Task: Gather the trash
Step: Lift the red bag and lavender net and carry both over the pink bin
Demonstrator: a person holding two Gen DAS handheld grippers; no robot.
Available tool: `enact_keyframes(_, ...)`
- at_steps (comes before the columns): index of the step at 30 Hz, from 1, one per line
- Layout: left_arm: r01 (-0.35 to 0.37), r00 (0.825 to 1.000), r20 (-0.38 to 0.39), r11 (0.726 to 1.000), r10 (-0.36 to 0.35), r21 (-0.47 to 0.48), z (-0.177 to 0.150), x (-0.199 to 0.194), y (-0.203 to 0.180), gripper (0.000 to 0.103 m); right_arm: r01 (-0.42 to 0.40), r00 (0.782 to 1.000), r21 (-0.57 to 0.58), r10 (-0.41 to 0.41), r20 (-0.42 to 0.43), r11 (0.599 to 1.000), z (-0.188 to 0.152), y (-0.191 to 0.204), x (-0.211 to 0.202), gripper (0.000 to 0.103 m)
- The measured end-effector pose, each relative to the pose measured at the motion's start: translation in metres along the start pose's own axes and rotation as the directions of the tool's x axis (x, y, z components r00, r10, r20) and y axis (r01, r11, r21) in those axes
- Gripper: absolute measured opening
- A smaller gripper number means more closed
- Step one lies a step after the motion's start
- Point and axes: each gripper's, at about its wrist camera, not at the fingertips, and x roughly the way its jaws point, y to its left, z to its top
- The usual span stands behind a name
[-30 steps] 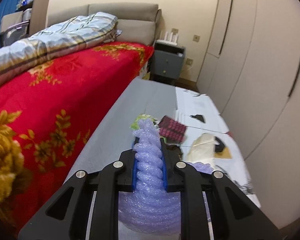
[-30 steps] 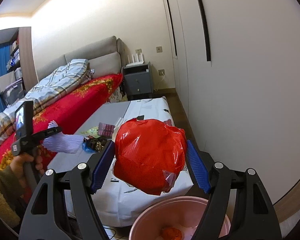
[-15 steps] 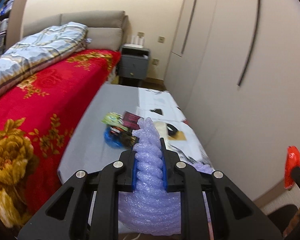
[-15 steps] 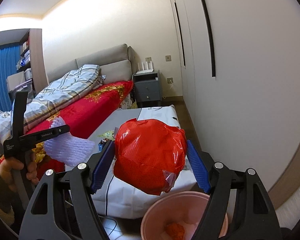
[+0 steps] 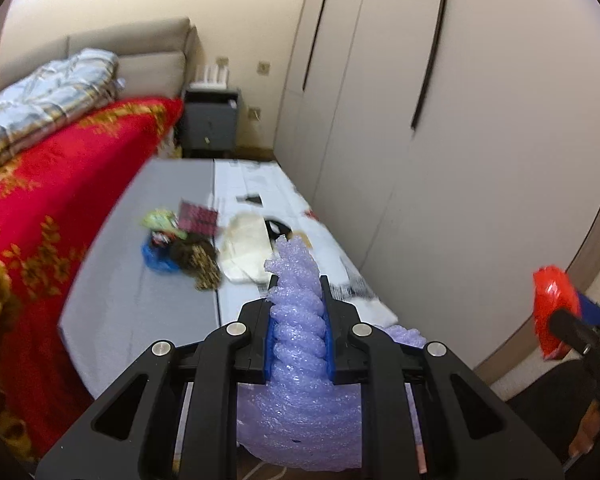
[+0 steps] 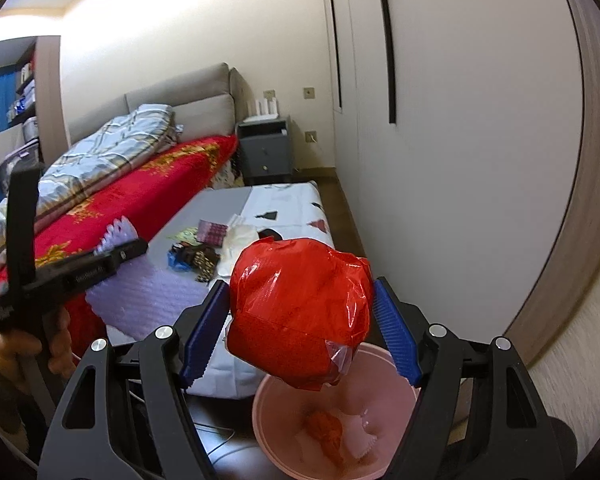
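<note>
My left gripper (image 5: 298, 300) is shut on a purple foam wrap (image 5: 300, 344), held in the air off the near end of the low table; it also shows in the right wrist view (image 6: 148, 288). My right gripper (image 6: 300, 312) holds a crumpled red plastic bag (image 6: 300, 312) between its blue pads, just above a pink bin (image 6: 396, 364) on the floor. The bin holds an orange scrap and some white pieces. The red bag also shows at the right edge of the left wrist view (image 5: 552, 312).
A low table (image 5: 140, 300) with a grey and white cover carries a pile of wrappers (image 5: 180, 244) and a white bag (image 5: 244, 252). A bed with a red blanket (image 5: 40, 200) runs along its left. Wardrobe doors (image 5: 460, 120) stand on the right, a grey nightstand (image 5: 210, 124) at the back.
The left gripper has swung right and drawn back from the table with the foam. The right gripper has sunk toward the pink bin, which shows more fully.
</note>
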Motion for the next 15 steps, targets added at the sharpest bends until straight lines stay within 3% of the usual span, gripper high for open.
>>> enact_keyframes(15,0.077,0.996,-0.039,0.996,-0.075,0.046,-0.003,0.029,-0.032,0.018,0.055,0.997,0.025,-0.054,-0.046,0.998,-0.012,-0.010,0.022,0.072)
